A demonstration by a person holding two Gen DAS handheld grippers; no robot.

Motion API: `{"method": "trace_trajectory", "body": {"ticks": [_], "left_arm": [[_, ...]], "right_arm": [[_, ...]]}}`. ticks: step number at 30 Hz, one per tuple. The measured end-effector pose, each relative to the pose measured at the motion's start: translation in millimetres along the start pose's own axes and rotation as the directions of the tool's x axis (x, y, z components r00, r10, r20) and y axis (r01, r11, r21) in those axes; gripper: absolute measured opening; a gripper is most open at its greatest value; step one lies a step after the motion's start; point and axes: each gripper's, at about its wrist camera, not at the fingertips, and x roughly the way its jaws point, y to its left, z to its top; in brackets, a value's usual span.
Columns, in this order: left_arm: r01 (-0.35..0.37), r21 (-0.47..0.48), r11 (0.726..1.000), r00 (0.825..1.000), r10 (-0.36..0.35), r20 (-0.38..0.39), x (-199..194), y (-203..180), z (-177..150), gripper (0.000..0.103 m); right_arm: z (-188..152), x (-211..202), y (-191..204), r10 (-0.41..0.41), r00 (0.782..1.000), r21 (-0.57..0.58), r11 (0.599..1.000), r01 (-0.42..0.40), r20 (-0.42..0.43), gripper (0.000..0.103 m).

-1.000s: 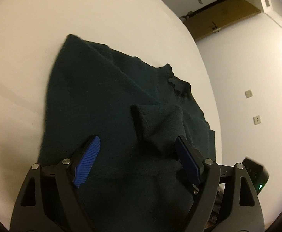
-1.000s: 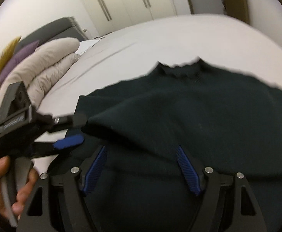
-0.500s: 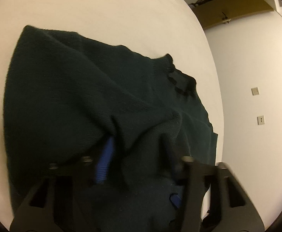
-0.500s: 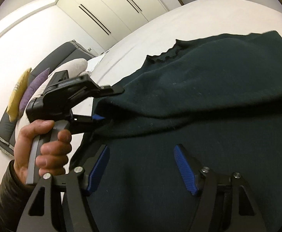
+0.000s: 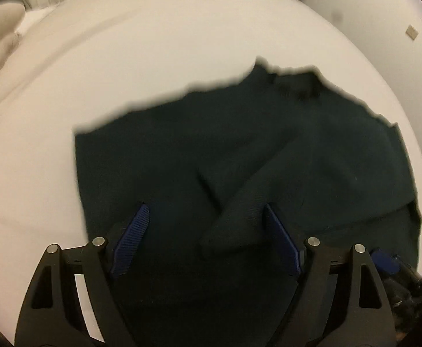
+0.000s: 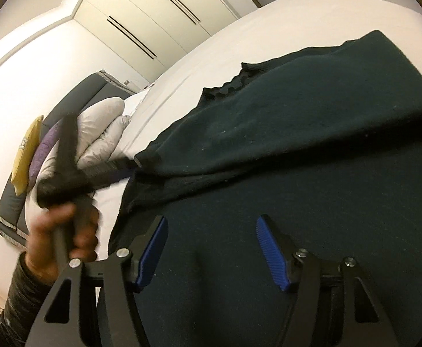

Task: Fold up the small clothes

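Observation:
A dark green knit sweater (image 5: 239, 156) lies on a white bed (image 5: 124, 72), its collar (image 5: 294, 81) at the far side. One sleeve (image 5: 239, 225) lies folded across the body, its cuff between my left gripper's fingers. My left gripper (image 5: 208, 240) is open, just above the sweater's near part. In the right wrist view the sweater (image 6: 312, 202) fills the frame, and my right gripper (image 6: 211, 248) is open over it, holding nothing. The left gripper (image 6: 106, 170), blurred and held by a hand, is at the sweater's left edge by the sleeve fold.
Grey pillows (image 6: 101, 130) and purple and yellow cushions (image 6: 34, 150) lie at the head of the bed against a dark headboard. White wardrobe doors (image 6: 158, 14) stand behind the bed. A white wall with switches (image 5: 410, 31) is to the right.
My left gripper was closed in on the sleeve half a second ago; it now stands open and pulled back, with the sleeve lying folded across the sweater. The right gripper stays open.

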Motion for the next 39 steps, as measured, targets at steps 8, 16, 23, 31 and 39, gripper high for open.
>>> {"method": "trace_trajectory", "body": {"ticks": [8,16,23,31,39], "left_arm": [[0.277,-0.200,0.940,0.961,-0.276,0.031,-8,22,8,0.081],[0.388,-0.399,0.831,0.904,-0.428,-0.013,18,42,9,0.032],[0.407,-0.402,0.820,0.899,-0.437,0.018,1,37,9,0.019],[0.268,0.032,0.963,0.852,-0.253,0.459,-116,-3,14,0.016],[-0.035,-0.045,0.998,0.989,0.041,0.139,-16,25,-28,0.063]], "right_arm": [[17,-3,-5,0.087,0.996,0.095,0.992,-0.089,0.019,0.067],[9,7,-10,0.087,0.996,0.128,0.988,-0.087,0.005,0.067],[8,2,-10,0.090,0.996,0.125,0.988,-0.091,0.014,0.067],[6,-1,-13,0.088,0.996,0.135,0.987,-0.091,0.024,0.067],[9,-10,-24,0.070,0.996,0.183,0.980,-0.078,0.047,0.067]]}}
